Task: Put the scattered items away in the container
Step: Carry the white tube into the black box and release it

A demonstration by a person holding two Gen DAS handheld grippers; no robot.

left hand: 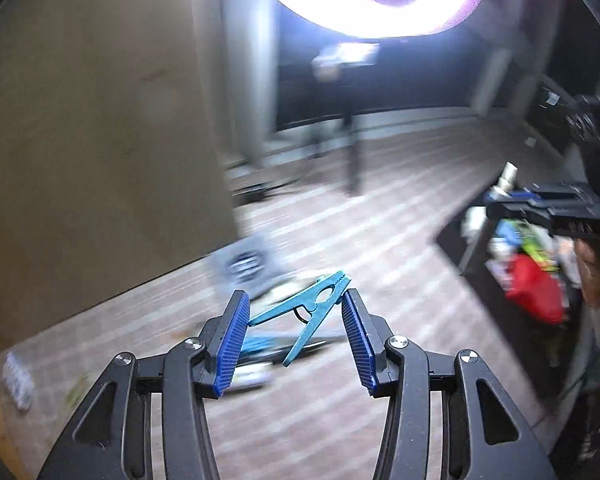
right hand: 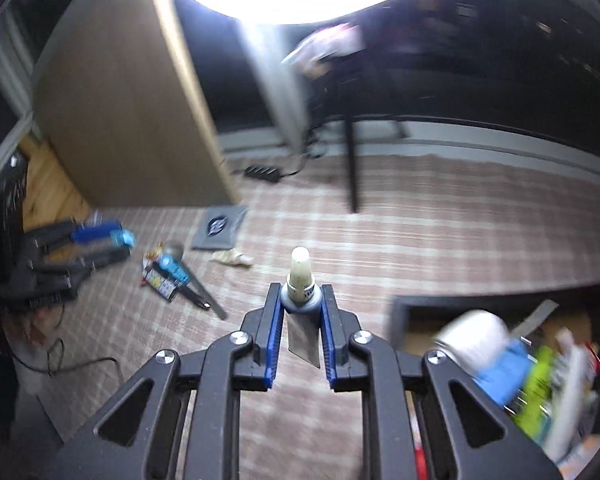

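Note:
My left gripper [left hand: 296, 300] is shut on a teal clothespin [left hand: 312, 312], which lies slantwise between the blue pads. My right gripper [right hand: 300, 294] is shut on a small tube [right hand: 300, 280] with a cream cap that points forward and a flat metal tail behind. The black container [right hand: 404, 312] sits at the lower right of the right wrist view, to the right of the tube, and holds a white roll [right hand: 472, 336] and several coloured packets. In the left wrist view the container [left hand: 456, 244] is at the right, with the right gripper [left hand: 496, 200] above it.
On the checked rug lie pens and a blue-capped item [right hand: 172, 270], a grey packet [right hand: 220, 228] and a crumpled tissue [right hand: 232, 258]. A wooden cabinet [right hand: 120, 120] stands at the left. A black table leg [right hand: 352, 168] and a power strip [right hand: 262, 170] are farther back.

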